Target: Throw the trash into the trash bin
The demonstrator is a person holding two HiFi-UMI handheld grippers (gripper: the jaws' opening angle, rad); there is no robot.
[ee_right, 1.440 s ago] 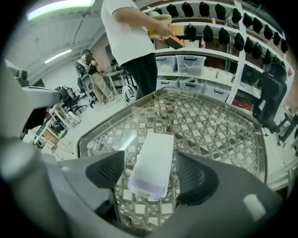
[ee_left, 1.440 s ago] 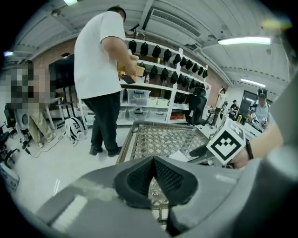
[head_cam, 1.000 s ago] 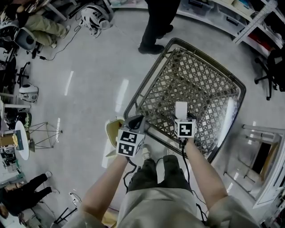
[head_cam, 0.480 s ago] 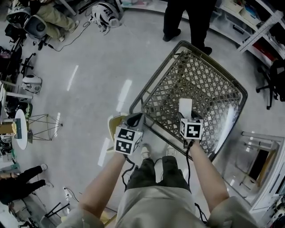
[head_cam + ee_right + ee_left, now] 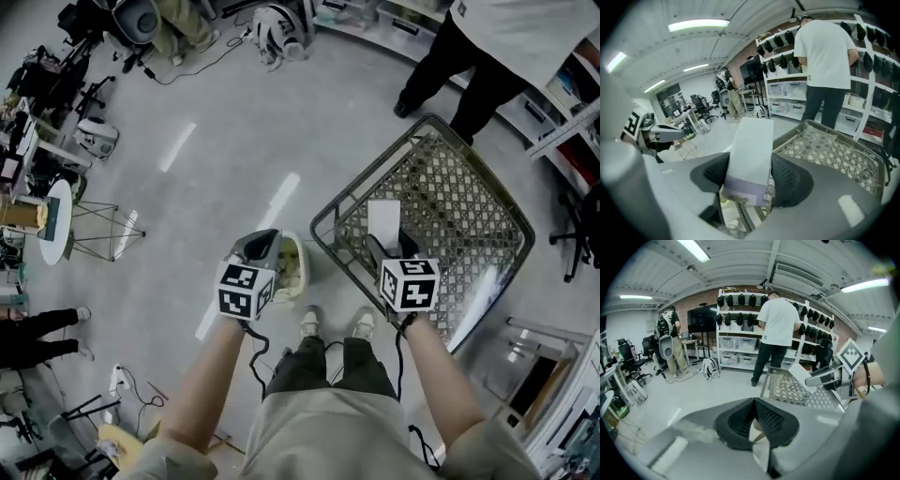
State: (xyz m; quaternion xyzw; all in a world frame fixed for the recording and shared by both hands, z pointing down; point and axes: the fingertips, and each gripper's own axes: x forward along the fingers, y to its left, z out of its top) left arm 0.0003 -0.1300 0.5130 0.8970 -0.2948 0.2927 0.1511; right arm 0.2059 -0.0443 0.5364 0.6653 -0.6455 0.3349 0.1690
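My R gripper (image 5: 746, 180) has just been closing & is clamping the white rectangular carton w/ purple band (image 5: 749, 150) over the grey wire-mesh cart (image 5: 469, 178). My L gripper (image 5: 754, 405), jaws pinched together, empty, is hovering by the beige round trash bin (image 5: 293, 272). Drop not yet done.

left tool (image 5: 264, 240): jaws together, nothing between, angled down | right tool (image 5: 389, 242): jaws just closed in, clamped on white carton (image 5: 382, 217), angled down | left forearm (image 5: 206, 375) and right forearm (image 5: 436, 375): stretched forward, side by side
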